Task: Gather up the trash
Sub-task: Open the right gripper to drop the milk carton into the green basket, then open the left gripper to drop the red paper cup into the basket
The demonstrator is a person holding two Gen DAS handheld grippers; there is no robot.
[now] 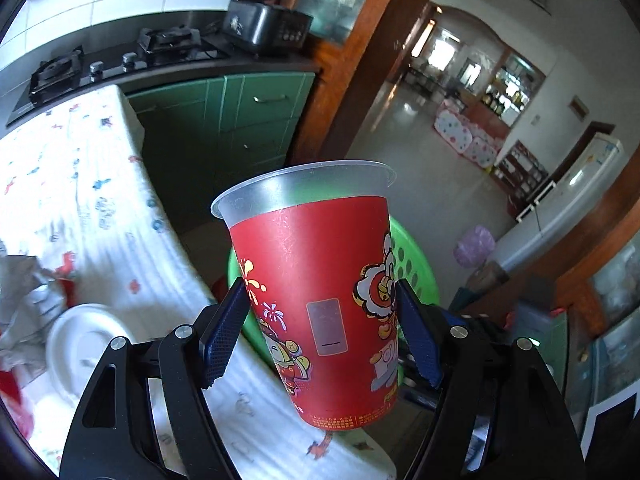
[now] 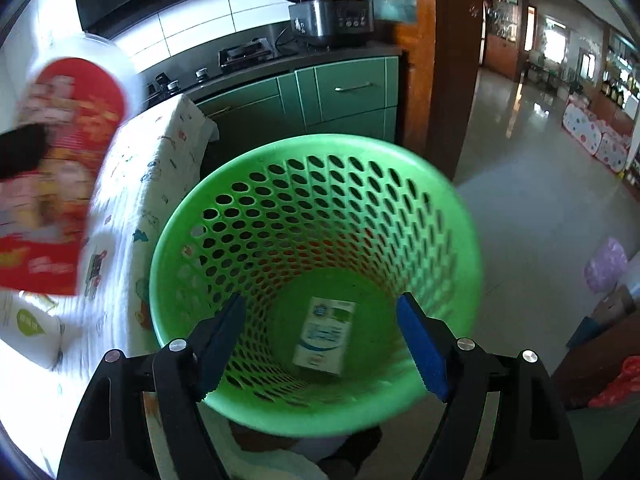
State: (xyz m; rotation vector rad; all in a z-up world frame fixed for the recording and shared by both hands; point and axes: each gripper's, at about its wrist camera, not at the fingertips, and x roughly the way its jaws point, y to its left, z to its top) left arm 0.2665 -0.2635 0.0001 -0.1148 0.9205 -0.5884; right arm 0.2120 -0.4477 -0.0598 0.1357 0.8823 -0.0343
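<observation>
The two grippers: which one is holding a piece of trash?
The left gripper is: its pads clamp the red cup. The right gripper stands open, holding nothing, above the green basket.

We could read only "CAUTION HOT", in tiny letters at the 6 o'clock base of the red cup (image 1: 316, 292). Print on the carton (image 2: 324, 336) in the basket (image 2: 448, 216) was too blurred.

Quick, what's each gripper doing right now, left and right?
Left gripper: closed on the red cup.
Right gripper: open and empty above the green basket; a small carton lies at its bottom.
</observation>
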